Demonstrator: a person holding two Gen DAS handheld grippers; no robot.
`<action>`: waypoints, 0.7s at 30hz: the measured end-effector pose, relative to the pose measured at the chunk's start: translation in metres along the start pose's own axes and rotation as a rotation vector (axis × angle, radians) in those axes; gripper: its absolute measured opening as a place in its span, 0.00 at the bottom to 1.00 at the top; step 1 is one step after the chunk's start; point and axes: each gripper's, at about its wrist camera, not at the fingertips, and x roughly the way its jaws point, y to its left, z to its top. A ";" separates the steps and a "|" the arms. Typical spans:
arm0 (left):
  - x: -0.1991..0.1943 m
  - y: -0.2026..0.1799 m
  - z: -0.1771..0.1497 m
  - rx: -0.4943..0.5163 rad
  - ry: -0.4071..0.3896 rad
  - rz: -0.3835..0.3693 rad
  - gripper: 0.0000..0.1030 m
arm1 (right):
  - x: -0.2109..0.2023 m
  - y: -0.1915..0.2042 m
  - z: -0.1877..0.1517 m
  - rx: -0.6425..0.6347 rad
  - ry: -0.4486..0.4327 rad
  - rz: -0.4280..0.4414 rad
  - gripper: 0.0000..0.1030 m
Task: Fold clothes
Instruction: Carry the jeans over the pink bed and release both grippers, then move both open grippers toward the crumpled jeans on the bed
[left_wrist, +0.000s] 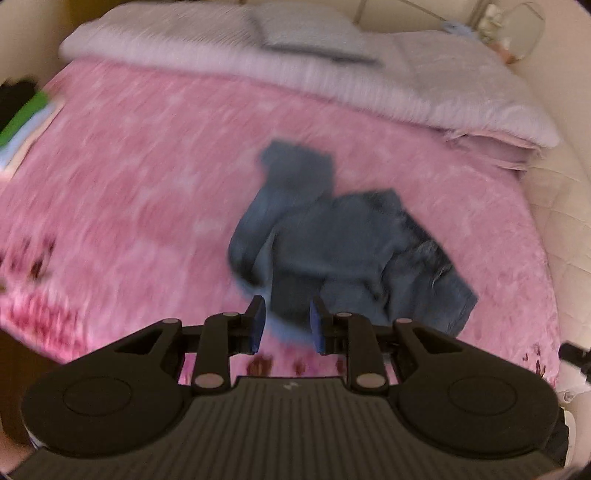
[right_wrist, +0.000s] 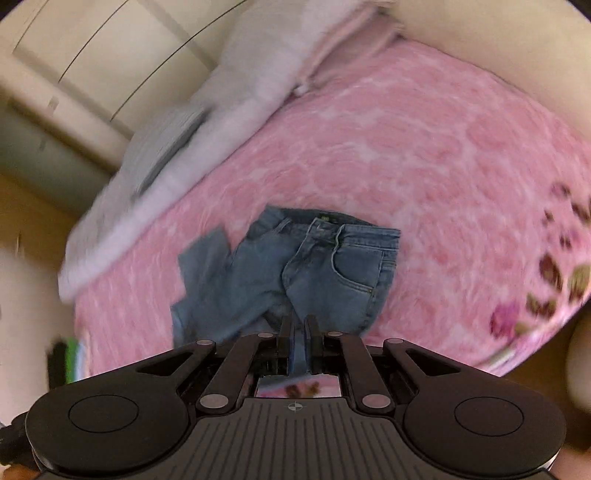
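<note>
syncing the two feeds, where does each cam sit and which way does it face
Left wrist: rides the left gripper, open, looking down its fingers at crumpled jeans on the pink bedspread.
Right wrist: rides the right gripper, nearly closed, facing the jeans' waistband.
Shared: jeans, bedspread, white duvet.

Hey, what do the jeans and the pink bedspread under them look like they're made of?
The jeans look like mid-blue denim, matte and washed: stitched seams, a curved front pocket and a waistband show in the right wrist view. The pink bedspread looks like soft plush or velvet-like fabric with a faint sheen and a mottled, embossed-looking pattern, with flowers printed near its edge. Motion blur leaves the weave uncertain.
</note>
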 end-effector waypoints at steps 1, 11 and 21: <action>-0.004 0.000 -0.012 -0.016 -0.002 0.000 0.20 | -0.001 0.003 -0.004 -0.052 0.005 0.000 0.08; -0.063 -0.038 -0.121 -0.033 -0.074 0.087 0.22 | -0.015 -0.021 -0.084 -0.493 0.073 -0.050 0.08; -0.097 -0.071 -0.176 -0.002 -0.082 0.153 0.24 | -0.030 -0.026 -0.109 -0.532 0.150 -0.027 0.11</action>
